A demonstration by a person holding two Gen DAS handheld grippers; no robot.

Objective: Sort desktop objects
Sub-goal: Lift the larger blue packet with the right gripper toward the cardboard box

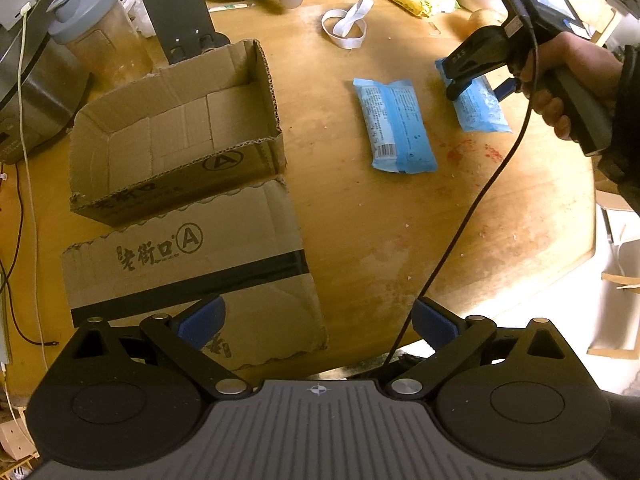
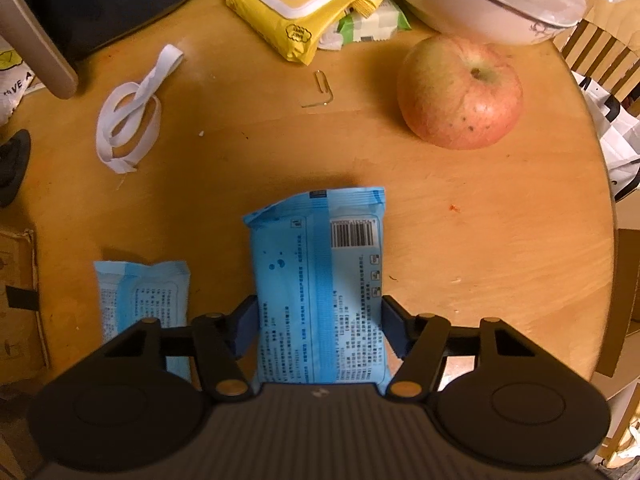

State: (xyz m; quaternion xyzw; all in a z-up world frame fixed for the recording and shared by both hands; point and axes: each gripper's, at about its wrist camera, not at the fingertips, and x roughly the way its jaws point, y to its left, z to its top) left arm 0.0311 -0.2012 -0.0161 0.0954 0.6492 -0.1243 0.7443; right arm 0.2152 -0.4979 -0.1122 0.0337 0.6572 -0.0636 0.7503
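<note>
Round wooden table (image 1: pixel 360 240) under both grippers, open cardboard box (image 1: pixel 176 136) at its left side, a flattened carton (image 1: pixel 192 264) just before it. Right hand (image 1: pixel 568 80) wrapped round its handle, pointing the right gripper (image 2: pixel 318 328) straight down, pads clamped on both long edges of a blue pack (image 2: pixel 320 280); second pack (image 1: pixel 394 124) flat on the table just beside. Left gripper (image 1: pixel 318 322) also aimed down at the near table edge, jaws spread wide, gripping nothing.

Apple (image 2: pixel 460 92), shaker bottle (image 1: pixel 96 28), paperclip (image 2: pixel 322 84)
</note>
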